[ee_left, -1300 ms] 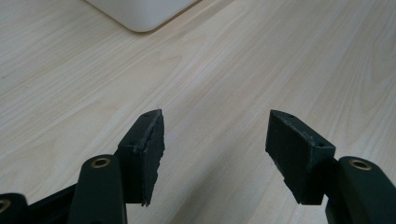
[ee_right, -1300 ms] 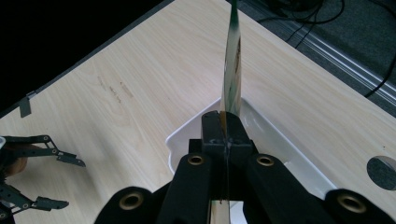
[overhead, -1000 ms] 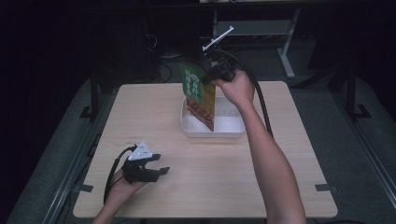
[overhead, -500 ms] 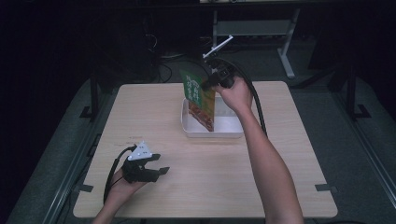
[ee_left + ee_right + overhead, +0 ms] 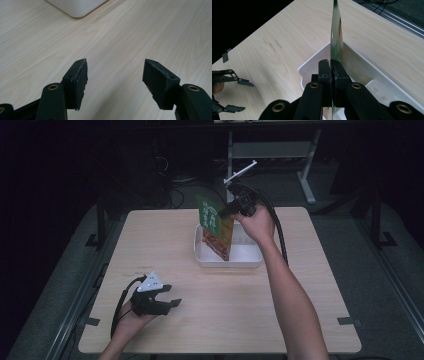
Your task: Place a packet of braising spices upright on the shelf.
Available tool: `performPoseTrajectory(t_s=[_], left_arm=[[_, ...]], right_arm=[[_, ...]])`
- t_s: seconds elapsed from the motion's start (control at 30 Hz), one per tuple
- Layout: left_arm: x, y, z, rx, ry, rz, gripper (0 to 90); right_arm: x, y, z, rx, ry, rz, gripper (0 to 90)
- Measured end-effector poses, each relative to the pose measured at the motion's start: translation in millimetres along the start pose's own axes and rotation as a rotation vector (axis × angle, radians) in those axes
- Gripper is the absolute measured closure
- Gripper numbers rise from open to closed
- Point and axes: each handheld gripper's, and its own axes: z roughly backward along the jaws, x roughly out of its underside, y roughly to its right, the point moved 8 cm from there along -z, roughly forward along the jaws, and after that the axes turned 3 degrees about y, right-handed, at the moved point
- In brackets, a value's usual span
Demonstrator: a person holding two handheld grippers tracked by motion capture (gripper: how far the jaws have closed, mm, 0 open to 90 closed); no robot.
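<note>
A green food packet point(image 5: 216, 226) hangs upright over a white tray point(image 5: 227, 262), its lower edge inside the tray. My right gripper point(image 5: 229, 211) is shut on the packet's upper right edge. In the right gripper view the thin packet point(image 5: 336, 37) stands edge-on, pinched at my right gripper point(image 5: 331, 63) above the tray point(image 5: 312, 62). The jaws have just been opening a touch, with the packet still between the pads. My left gripper point(image 5: 172, 295) rests on the table at the front left, open with nothing in it. Its jaws point(image 5: 115, 72) stand apart over bare wood.
The light wooden table point(image 5: 300, 285) has free room in front of and to the left of the tray. A corner of the tray point(image 5: 77, 7) lies ahead of the left gripper. The left gripper point(image 5: 234, 92) shows far off in the right gripper view. Dark floor and metal stands lie beyond.
The right hand has shifted slightly and the packet has sunk a little into the tray. The left gripper has not moved.
</note>
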Motion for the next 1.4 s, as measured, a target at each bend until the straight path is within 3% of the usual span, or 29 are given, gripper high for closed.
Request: performPoseTrajectory(t_s=[0.63, 1.0, 1.4], left_arm=[[0.3, 0.1, 0.0, -0.010, -0.007, -0.011, 36.1], [0.5, -0.2, -0.6, -0.010, -0.008, -0.011, 35.0], [1.2, -2.5, -0.3, -0.016, -0.011, -0.006, 34.0]], right_arm=[[8.6, 3.7, 5.8, 0.003, 0.004, -0.010, 86.2], [10.4, 1.9, 15.2, 0.004, 0.017, -0.012, 70.7], [20.1, 3.4, 26.3, 0.008, 0.035, -0.023, 64.1]])
